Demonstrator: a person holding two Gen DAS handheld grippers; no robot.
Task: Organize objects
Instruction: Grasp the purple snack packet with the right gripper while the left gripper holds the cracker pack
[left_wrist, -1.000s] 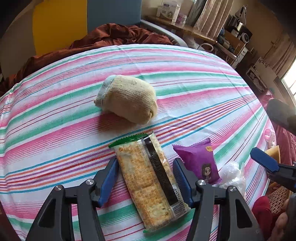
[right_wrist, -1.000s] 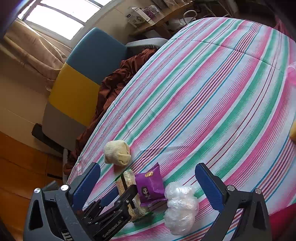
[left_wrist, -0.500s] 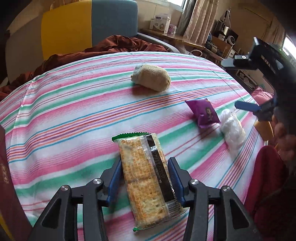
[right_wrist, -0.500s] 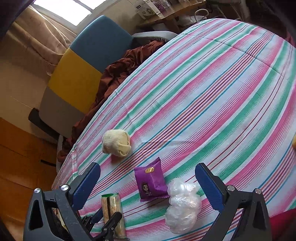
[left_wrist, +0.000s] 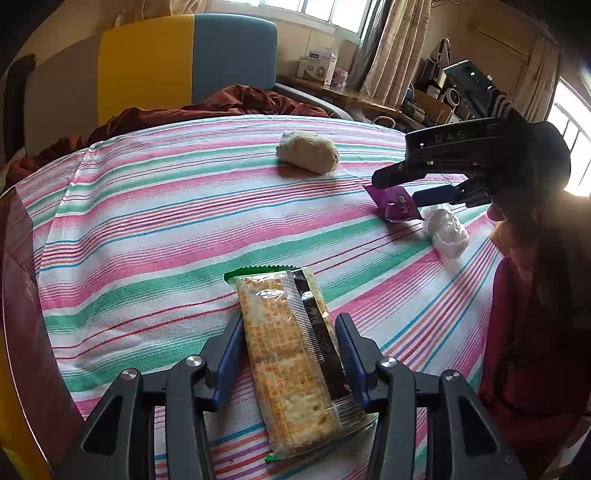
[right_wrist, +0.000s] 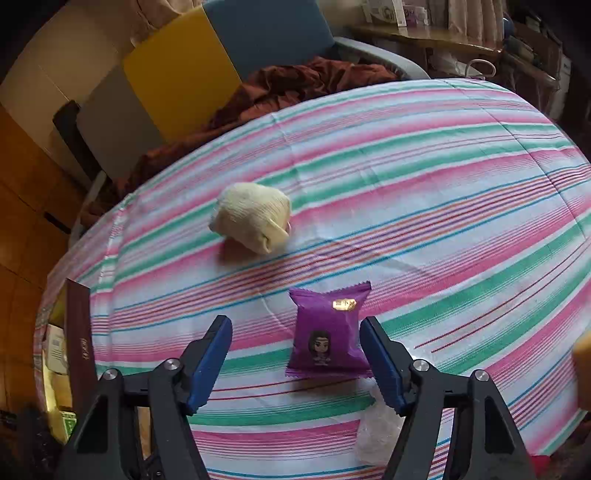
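Observation:
My left gripper (left_wrist: 290, 354) is shut on a clear packet of crackers (left_wrist: 280, 306), held lengthwise between its blue pads above the striped tablecloth (left_wrist: 147, 221). In the right wrist view, my right gripper (right_wrist: 295, 362) straddles a purple snack packet (right_wrist: 327, 332) that lies flat on the cloth. Its jaws are closing: the right pad is at the packet's edge and the left pad stands clear of it. The left wrist view also has the right gripper (left_wrist: 406, 184) hovering over that purple packet (left_wrist: 397, 203). A rolled cream sock (right_wrist: 253, 216) lies farther back.
A crumpled white plastic bag (left_wrist: 445, 230) lies beside the purple packet, under my right gripper. A dark maroon box (right_wrist: 79, 343) stands at the table's left edge. A yellow and blue chair (left_wrist: 184, 62) with a rust-brown cloth (left_wrist: 240, 103) sits behind the table. A person's red sleeve (left_wrist: 517, 350) is at the right.
My left gripper closed on the crackers and carried them away from the other items. My right gripper rolled, moved over the purple packet, and its jaws narrowed around it.

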